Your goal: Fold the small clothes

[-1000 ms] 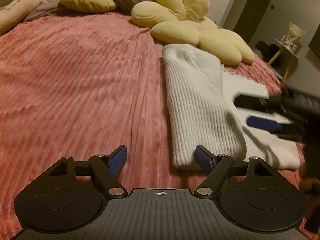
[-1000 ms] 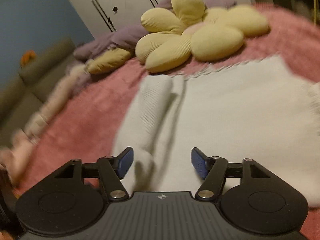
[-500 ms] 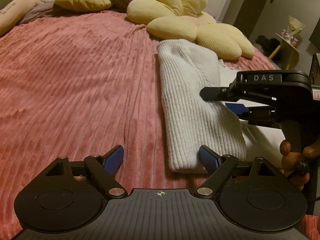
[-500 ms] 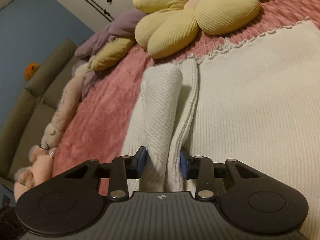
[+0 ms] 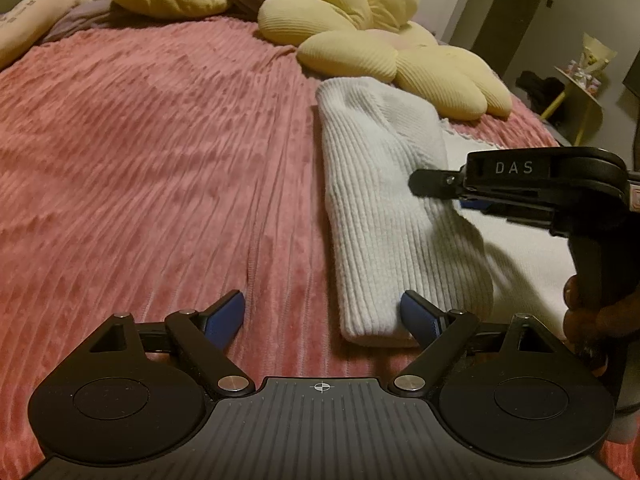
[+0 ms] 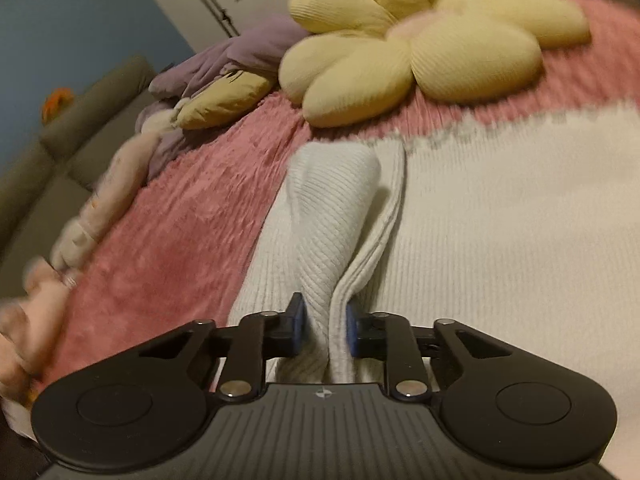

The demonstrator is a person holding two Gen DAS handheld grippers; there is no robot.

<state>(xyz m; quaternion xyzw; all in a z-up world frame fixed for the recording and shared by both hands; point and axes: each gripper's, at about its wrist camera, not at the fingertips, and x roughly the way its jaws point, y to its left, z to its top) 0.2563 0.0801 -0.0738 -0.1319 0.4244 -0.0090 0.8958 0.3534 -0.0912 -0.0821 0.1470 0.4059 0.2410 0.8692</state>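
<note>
A: Our right tongs are closing, pinching the white knit sweater's folded sleeve below the flower pillow.

B: Our left tongs stand spread; the sweater's far side is cut off.

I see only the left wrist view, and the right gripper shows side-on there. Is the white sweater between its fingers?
Observer: Yes. In the right wrist view the right gripper is closing its fingers, and a raised fold of the white sweater stands between them, touching both.
Operator: Thank you. What is beyond the left side of the bed?
Observer: A grey sofa stands there, in front of a blue wall.
</note>
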